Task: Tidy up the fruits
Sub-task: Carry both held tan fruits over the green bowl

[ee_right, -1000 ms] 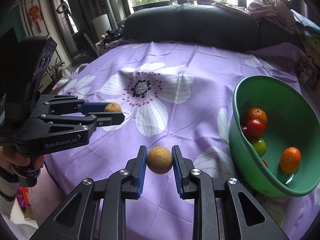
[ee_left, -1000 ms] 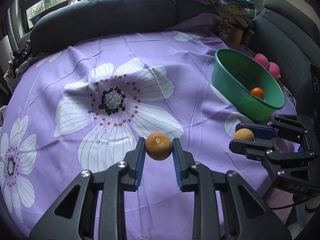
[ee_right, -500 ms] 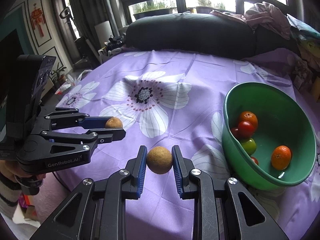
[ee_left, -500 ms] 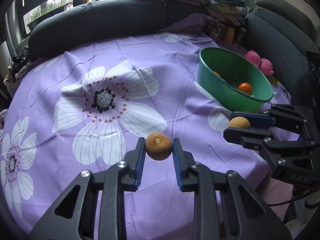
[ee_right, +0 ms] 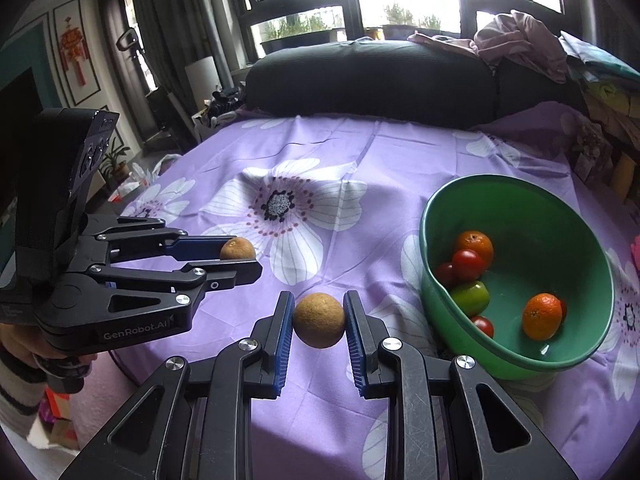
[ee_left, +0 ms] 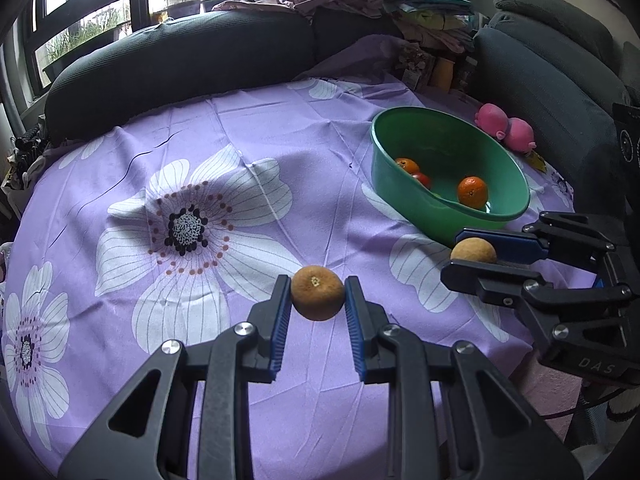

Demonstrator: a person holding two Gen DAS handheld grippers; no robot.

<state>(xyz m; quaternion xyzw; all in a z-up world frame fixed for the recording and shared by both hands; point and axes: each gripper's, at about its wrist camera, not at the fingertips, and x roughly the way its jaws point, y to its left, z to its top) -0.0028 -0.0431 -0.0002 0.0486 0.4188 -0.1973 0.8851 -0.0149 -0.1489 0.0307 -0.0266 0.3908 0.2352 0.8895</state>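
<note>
Left gripper [ee_left: 317, 298]: black 2-finger tongs with blue ribbed pads; jaws closed onto a round brownish-orange fruit with a pale stem scar [ee_left: 317, 298]; fruit pinched at the fingertips, held clear above the cloth

Right gripper [ee_right: 319, 320]: the same black tongs; jaws closed onto a round dull tan fruit with a rough skin [ee_right: 319, 320]; fruit held at the tips, off the cloth, just beside the bowl's near left side

Bowl: green plastic oval bowl [ee_right: 568, 216] resting on the cloth to the right; inside it 2 glossy orange mandarins [ee_right: 542, 316], small red tomatoes [ee_right: 467, 265] and 1 green fruit [ee_right: 470, 298]

Surface: purple tablecloth printed with large white flowers [ee_right: 360, 160]

Surroundings: dark grey sofa cushion [ee_right: 372, 76] behind the table; pink soft toy [ee_left: 506, 126] beyond the bowl

Person: striped sleeve [ee_right: 16, 396] at the left gripper's handle
</note>
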